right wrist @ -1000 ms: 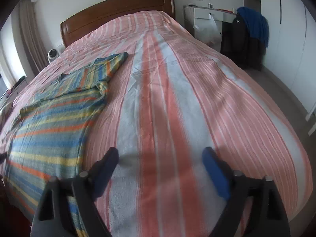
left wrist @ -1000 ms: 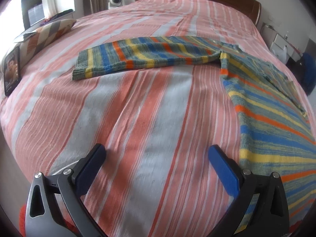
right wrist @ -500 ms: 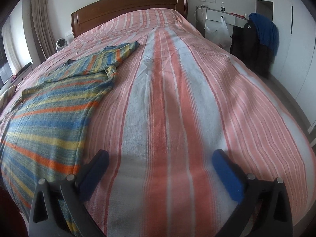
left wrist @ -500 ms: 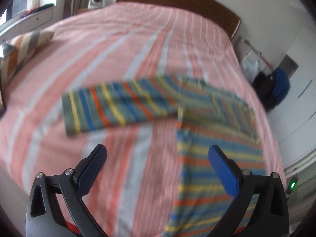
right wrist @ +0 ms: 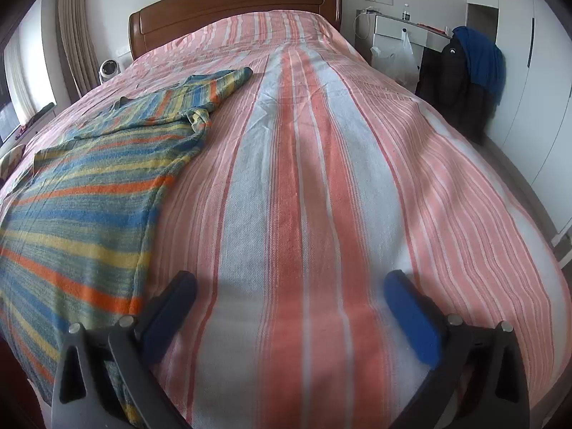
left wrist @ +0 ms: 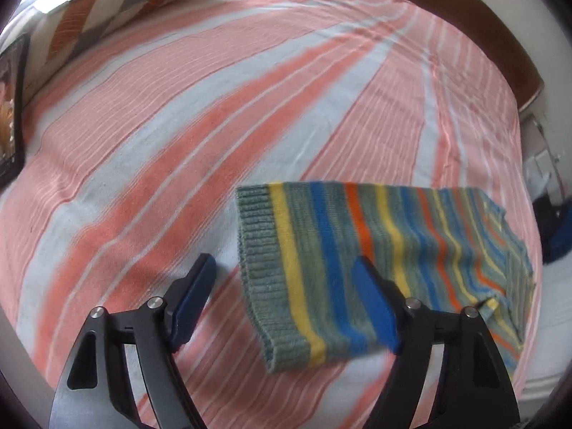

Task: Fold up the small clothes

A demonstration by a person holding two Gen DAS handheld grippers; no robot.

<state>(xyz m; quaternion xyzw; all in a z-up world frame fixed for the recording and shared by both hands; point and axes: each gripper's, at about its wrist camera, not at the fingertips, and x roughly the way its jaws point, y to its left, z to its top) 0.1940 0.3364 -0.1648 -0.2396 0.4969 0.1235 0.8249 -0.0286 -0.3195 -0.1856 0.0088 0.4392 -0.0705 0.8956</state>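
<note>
Pink striped bedspread holds our striped sweater. Our left gripper has slid over its sleeve cuff, fingers closing but still apart, ready to fold. Our right gripper waits wide open.

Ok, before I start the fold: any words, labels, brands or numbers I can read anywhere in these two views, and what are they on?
No readable text in either view.
Black jacket hung beside the bed: a small white mark on it, too small to read.
Screen at the bed's left edge: shows a picture, too cut off and blurred to tell any words.
Striped sweater: no tag or label in view.
Bottle on the white cabinet: any label too small to read.
</note>
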